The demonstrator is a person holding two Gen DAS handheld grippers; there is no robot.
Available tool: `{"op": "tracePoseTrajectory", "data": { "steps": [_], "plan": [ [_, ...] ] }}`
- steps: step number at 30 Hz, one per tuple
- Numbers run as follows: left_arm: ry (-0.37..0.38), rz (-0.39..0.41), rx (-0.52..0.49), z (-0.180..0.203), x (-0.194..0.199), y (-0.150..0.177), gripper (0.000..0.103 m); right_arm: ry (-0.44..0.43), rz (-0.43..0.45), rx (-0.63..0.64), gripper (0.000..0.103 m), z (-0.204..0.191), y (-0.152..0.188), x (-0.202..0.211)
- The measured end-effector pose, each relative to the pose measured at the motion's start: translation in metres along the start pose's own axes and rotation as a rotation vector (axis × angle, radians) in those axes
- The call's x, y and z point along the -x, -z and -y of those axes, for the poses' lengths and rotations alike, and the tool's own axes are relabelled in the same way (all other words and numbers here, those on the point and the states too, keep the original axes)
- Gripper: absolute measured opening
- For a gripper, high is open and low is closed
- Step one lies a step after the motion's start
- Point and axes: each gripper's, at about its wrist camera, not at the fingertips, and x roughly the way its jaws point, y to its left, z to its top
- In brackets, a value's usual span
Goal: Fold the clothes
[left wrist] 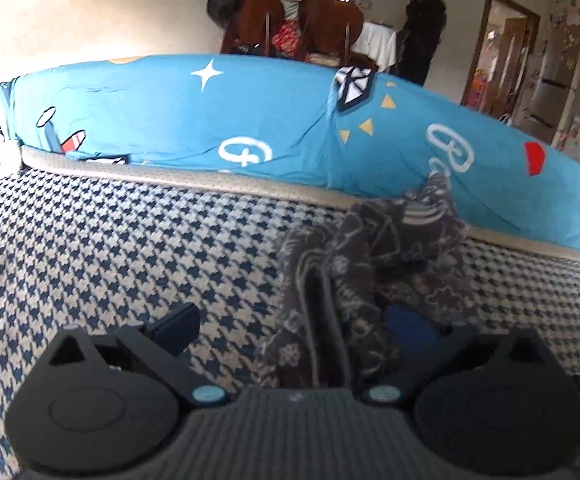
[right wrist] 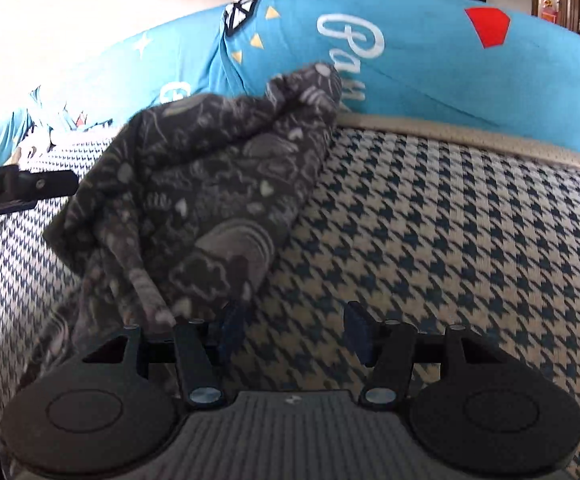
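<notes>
Gripper housing fills the bottom of my left wrist view, and beyond it my left gripper point(left wrist: 293, 326) stands open, one dark finger plain on the left while the other is half buried in a crumpled dark patterned garment point(left wrist: 369, 264). Cloth lies bunched between the jaws, but I see no pad pressing on it, so I judge it not yet gripped. That garment sits in a heap on the houndstooth bed cover point(left wrist: 110, 248), its far end riding up against the rolled blue quilt point(left wrist: 250, 112) along the back; a person in dark clothes point(left wrist: 423, 28) stands far off in the room. From my right wrist view, the right gripper point(right wrist: 293, 330) also stands apart, jaws about half wide and empty, with only checked cover between the blue pads. Here the garment lies just left of my left-hand finger, touching or nearly so, and the tip of my other tool pokes in from the left edge. I take this as the start: reaching in to find an edge before spreading it flat. Next I need each tool closed on a separate hem or corner. Both tools tilt down toward the bed.
</notes>
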Motion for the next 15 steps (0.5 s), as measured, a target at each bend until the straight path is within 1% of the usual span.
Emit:
{"op": "tracePoseTrajectory", "data": {
  "steps": [5, 12, 15],
  "plan": [
    [-0.025, -0.020, 0.013, -0.005, -0.005, 0.002, 0.103, -0.039, -0.040, 0.024, 0.060, 0.004, 0.010, -0.001],
    [-0.043, -0.033, 0.042, -0.013, -0.006, 0.002, 0.103, -0.159, -0.046, 0.031, 0.060, 0.001, 0.016, 0.008],
    [-0.045, -0.034, 0.048, -0.014, -0.006, 0.002, 0.103, -0.162, -0.034, 0.030, 0.060, 0.001, 0.014, 0.014]
  ]
}}
